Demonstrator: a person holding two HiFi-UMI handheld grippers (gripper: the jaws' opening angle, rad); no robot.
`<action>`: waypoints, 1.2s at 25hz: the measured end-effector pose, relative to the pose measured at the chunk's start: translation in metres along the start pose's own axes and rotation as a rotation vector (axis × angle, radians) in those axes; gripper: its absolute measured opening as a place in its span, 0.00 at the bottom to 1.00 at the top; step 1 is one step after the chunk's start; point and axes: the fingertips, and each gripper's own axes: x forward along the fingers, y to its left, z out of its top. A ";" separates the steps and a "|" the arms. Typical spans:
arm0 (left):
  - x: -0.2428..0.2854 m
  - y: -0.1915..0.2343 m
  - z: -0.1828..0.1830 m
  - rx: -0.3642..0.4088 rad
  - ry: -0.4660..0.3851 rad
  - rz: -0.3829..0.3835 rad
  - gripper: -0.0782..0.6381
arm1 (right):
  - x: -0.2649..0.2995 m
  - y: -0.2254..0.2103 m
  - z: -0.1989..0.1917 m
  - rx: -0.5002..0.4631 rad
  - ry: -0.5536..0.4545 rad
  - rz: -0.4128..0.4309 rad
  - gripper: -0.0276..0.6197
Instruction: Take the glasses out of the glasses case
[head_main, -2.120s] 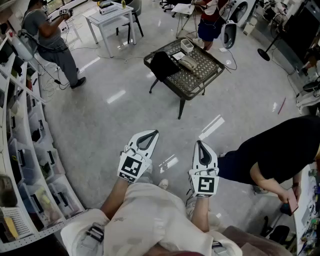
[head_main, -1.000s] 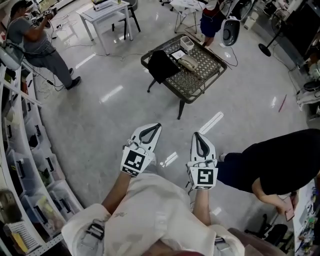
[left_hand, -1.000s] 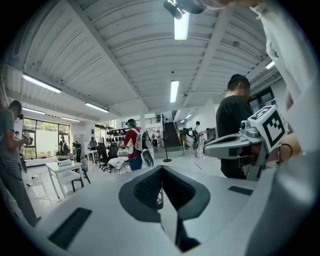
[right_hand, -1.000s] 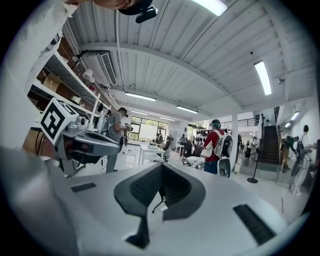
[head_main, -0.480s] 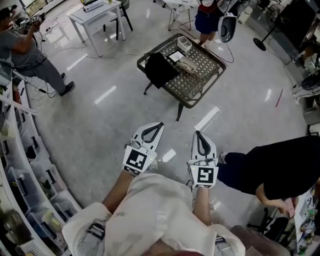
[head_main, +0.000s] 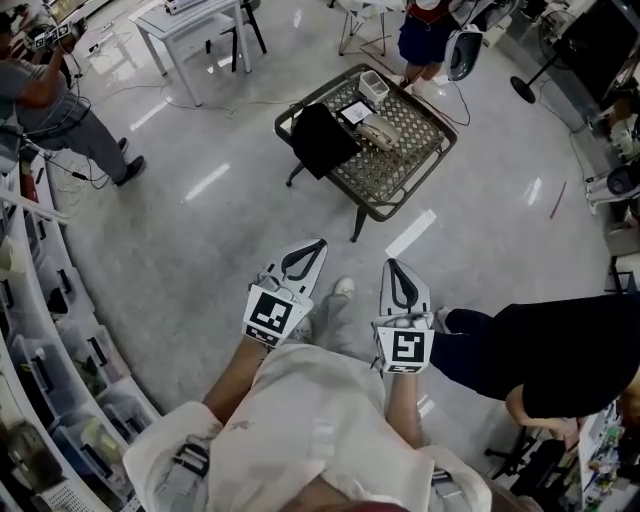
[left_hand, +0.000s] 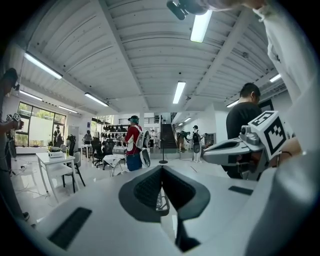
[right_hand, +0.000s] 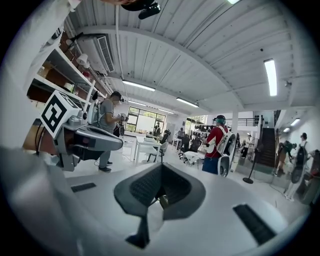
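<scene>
A low dark wicker table (head_main: 400, 175) stands some way ahead on the glossy floor. On it lies a pale beige glasses case (head_main: 378, 128), shut as far as I can tell, beside a black cloth or bag (head_main: 322, 138), a white card (head_main: 353, 110) and a small white box (head_main: 375, 88). My left gripper (head_main: 319, 243) and right gripper (head_main: 389, 263) are held side by side in front of me, well short of the table, both shut with nothing in them. The jaws meet at the left gripper (left_hand: 161, 167) and at the right gripper (right_hand: 161, 166) in their own views.
A person in black (head_main: 545, 345) bends close at my right. Shelving with bins (head_main: 45, 330) curves along the left. A person in grey (head_main: 60, 100) stands at far left near a white table (head_main: 195, 25). Behind the wicker table are a person in red (head_main: 425, 25) and a floor fan (head_main: 462, 50).
I have walked forward, and the wicker table sits a little nearer in the head view. A shoe now shows between the grippers. Both grippers stay shut, still side by side.
</scene>
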 end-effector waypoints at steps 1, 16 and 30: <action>0.003 0.002 0.001 0.002 -0.001 0.005 0.13 | 0.005 -0.002 0.000 0.003 -0.008 0.009 0.05; 0.102 0.044 0.025 0.049 0.013 0.071 0.13 | 0.105 -0.078 0.005 0.026 -0.053 0.073 0.05; 0.190 0.051 0.038 0.046 0.038 0.163 0.13 | 0.163 -0.159 -0.003 0.047 -0.060 0.144 0.05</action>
